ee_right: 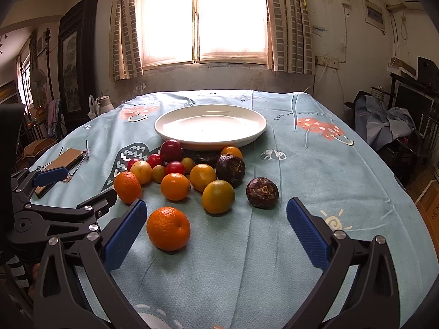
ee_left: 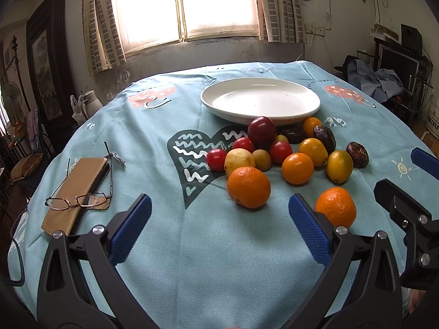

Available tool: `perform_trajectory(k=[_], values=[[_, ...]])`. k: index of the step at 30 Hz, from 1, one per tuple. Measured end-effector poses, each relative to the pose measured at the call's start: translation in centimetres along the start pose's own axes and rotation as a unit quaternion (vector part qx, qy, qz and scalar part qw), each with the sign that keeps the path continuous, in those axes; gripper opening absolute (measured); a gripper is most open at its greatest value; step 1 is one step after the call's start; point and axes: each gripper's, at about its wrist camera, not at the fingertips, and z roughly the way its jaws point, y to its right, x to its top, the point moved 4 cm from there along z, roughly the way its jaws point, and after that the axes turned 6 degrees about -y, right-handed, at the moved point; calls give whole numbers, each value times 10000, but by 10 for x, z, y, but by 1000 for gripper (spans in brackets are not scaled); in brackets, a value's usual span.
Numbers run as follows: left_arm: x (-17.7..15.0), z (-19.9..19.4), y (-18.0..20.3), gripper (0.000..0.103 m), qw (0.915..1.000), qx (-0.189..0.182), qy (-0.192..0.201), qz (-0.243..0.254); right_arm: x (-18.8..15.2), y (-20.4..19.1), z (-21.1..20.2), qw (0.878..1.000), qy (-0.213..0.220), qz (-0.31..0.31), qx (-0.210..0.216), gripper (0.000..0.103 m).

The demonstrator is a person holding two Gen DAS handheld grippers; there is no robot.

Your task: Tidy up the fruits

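1. The surface (ee_left: 214, 246), under a light blue printed cloth, fills the middle of both views.
2. The white plate (ee_left: 260, 100) sits at upper centre, empty; nothing is sorted yet, so the task looks to be at its opening step.
3. The fruit pile (ee_left: 285, 150) lies just below the plate's near rim, touching it in places.
4. The left gripper (ee_left: 219, 211) fingers are spread wide and hold nothing; one orange (ee_left: 248, 187) sits just beyond them.
5. The right gripper (ee_right: 216, 216) is equally wide and empty, with another orange (ee_right: 168, 228) near its left finger. The likely next move: close on an orange and carry it to the plate.
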Motion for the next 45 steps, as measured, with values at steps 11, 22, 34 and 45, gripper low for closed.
perform_trajectory(k=[11,22,34,45], values=[[-7,2,1,101,10000,-54,-48,-6,-1,-5,2,9999,-46,-53,121,102],[-6,0,4,101,9999,-82,-101,3,-2,-11,4,9982,-133,-201,558,102],[-3,-3,4,101,9997,-194,-142,37,-5,-4,3,9899,-387,50,1363,102],[-5,5,-19,101,9973,-372,-623,116,-19,-10,15,9873,-1053,-459,1094,102]])
